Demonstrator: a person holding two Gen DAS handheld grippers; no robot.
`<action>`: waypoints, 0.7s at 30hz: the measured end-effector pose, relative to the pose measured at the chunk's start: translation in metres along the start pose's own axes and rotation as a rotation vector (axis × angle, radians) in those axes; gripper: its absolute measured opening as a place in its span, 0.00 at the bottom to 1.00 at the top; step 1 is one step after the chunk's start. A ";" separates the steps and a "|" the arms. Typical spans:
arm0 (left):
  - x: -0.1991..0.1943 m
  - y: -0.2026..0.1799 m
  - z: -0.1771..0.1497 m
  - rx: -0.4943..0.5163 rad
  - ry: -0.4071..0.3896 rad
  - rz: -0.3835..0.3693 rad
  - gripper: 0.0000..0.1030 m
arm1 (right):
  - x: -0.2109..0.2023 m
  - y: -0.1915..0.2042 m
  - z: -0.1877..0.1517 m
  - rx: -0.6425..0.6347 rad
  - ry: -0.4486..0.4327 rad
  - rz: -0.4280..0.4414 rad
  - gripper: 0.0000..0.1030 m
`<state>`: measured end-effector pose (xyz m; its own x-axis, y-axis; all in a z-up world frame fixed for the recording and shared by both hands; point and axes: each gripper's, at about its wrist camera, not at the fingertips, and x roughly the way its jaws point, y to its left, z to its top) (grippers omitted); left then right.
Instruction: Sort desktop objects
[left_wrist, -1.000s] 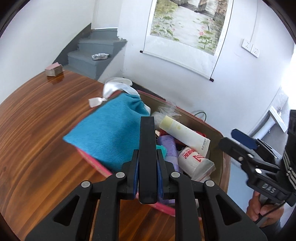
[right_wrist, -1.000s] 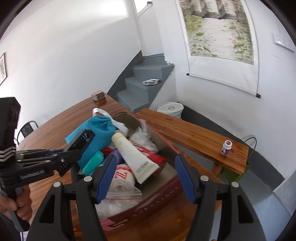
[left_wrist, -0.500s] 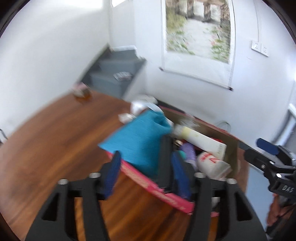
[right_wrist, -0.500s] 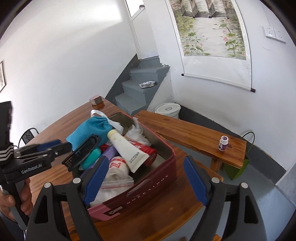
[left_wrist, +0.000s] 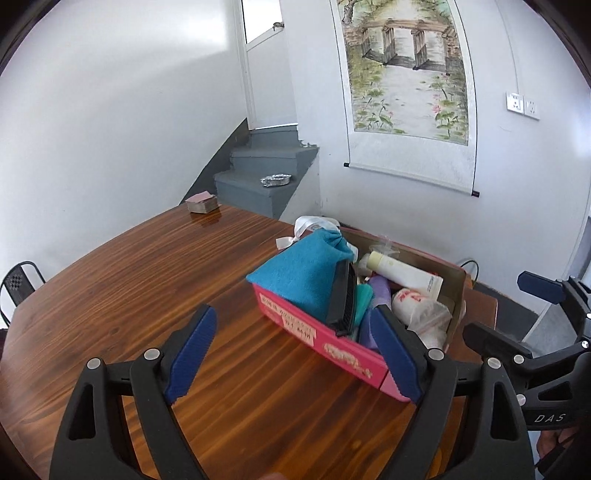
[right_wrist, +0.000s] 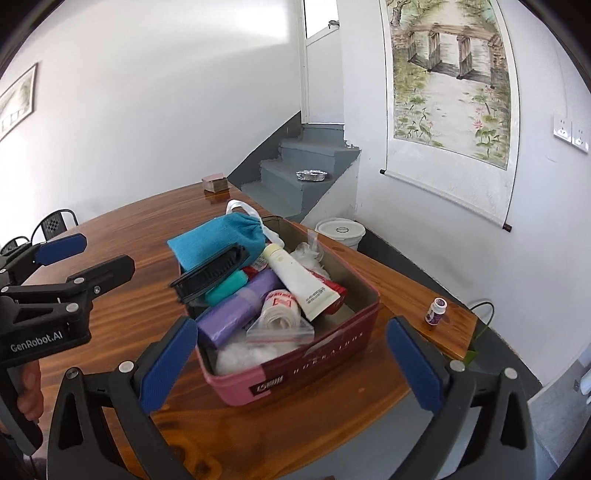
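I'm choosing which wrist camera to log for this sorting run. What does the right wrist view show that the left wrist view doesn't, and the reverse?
Only the right wrist view shows the white bucket, the small bottle on the bench, and the box's dark red end.

Only the left wrist view shows the white label on the box's pink side.

Both show the box, teal pouch, black comb, cream tube, and both grippers opening, nothing between their fingers.

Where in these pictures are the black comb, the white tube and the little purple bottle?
black comb (right_wrist: 210, 273), right wrist view, middle of its toothed body
white tube (right_wrist: 295, 275), right wrist view, mid body
little purple bottle (right_wrist: 436, 311), right wrist view, its label
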<state>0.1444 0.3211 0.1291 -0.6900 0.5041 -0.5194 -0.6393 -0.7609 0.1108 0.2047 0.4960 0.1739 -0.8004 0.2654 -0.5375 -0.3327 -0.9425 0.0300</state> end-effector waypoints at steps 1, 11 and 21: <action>-0.004 -0.001 -0.002 0.001 -0.002 -0.002 0.85 | -0.002 0.001 -0.001 0.004 0.001 0.002 1.00; -0.025 -0.005 -0.006 0.001 -0.015 -0.043 0.85 | -0.019 0.010 -0.009 -0.005 -0.001 -0.018 1.00; -0.017 -0.021 -0.009 0.038 0.011 -0.084 0.85 | -0.016 0.002 -0.016 0.013 0.017 -0.032 1.00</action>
<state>0.1730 0.3251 0.1276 -0.6296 0.5609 -0.5376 -0.7073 -0.7000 0.0981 0.2253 0.4867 0.1692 -0.7809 0.2920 -0.5523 -0.3644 -0.9309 0.0231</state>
